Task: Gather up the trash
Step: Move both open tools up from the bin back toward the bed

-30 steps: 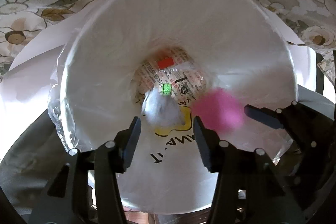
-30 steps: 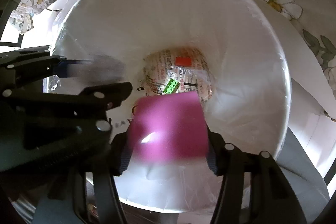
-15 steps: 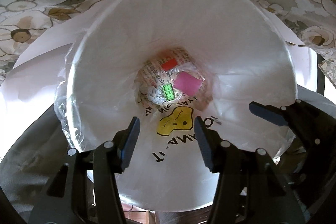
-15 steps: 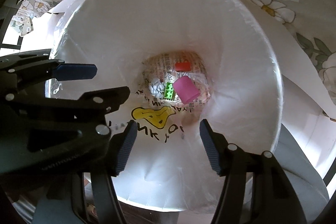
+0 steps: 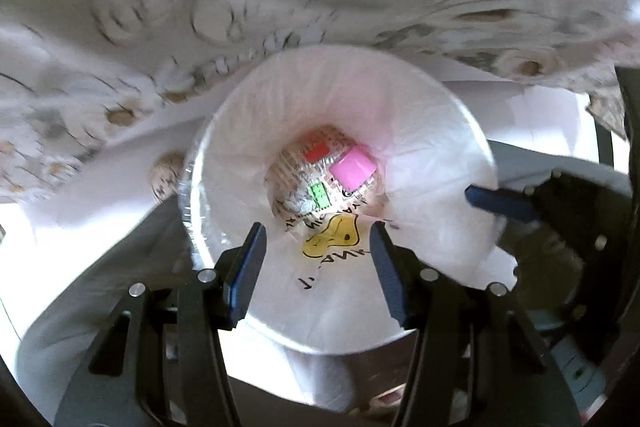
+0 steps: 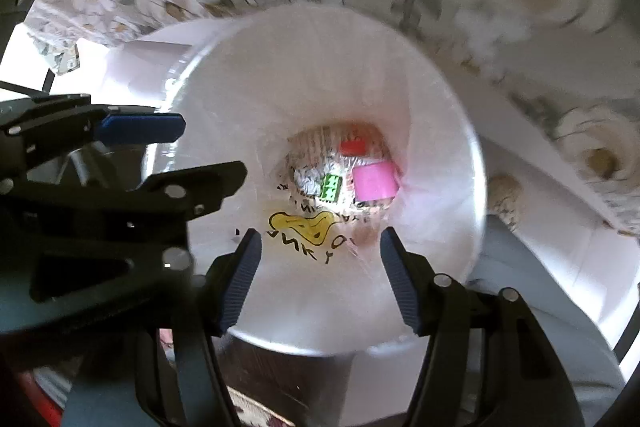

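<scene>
The round white bin w/ a clear plastic liner (image 5: 420, 155) holds a pink block (image 5: 353, 167), red bit & green bit at the bottom. Left hand-held gripper (image 5: 318, 259) & right hand-held gripper (image 6: 320, 267) are both half open, holding nothing.

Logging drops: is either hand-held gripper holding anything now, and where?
Nothing. The left hand-held gripper and right hand-held gripper are open and empty above the bin.

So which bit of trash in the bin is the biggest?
The pink block, lying against the bin's wall; it dwarfs the red piece, green brick and crumpled white wad.
</scene>
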A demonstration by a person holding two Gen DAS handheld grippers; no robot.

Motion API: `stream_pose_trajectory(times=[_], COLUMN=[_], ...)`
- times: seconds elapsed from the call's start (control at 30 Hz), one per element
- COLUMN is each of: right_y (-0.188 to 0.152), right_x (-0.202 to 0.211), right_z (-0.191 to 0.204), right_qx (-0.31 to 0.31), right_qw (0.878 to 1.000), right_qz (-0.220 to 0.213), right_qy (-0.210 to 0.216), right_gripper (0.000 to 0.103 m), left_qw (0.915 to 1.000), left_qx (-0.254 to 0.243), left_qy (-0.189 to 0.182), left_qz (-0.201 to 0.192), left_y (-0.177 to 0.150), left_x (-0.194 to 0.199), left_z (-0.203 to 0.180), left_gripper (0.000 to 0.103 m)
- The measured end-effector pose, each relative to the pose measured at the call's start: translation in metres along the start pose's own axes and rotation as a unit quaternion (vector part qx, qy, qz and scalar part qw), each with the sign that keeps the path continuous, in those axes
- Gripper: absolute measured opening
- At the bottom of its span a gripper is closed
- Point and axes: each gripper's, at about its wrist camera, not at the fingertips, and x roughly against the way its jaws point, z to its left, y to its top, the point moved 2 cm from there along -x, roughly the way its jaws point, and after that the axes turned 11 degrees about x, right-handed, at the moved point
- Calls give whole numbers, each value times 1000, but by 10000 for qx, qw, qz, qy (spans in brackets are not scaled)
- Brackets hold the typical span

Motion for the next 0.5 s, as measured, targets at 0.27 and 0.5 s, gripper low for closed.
stream_pose_trajectory(times=[0.27,0.5], right_y=[-18,-32], right_x=[86,165], right_z=[9,20], right_qx=[241,565], right_qw=[9972,9893], right_qz=[-694,-1295], right_qy=[-127,-367], right_gripper=[64,64], left_qw=[9951,9862], left_qx=[-444,-400], left_qy=[-47,-189], left_qz=[-882,-1594], left_y=[-17,-25], left_x=[87,168], left_z=[0,10], left_gripper=[54,54])
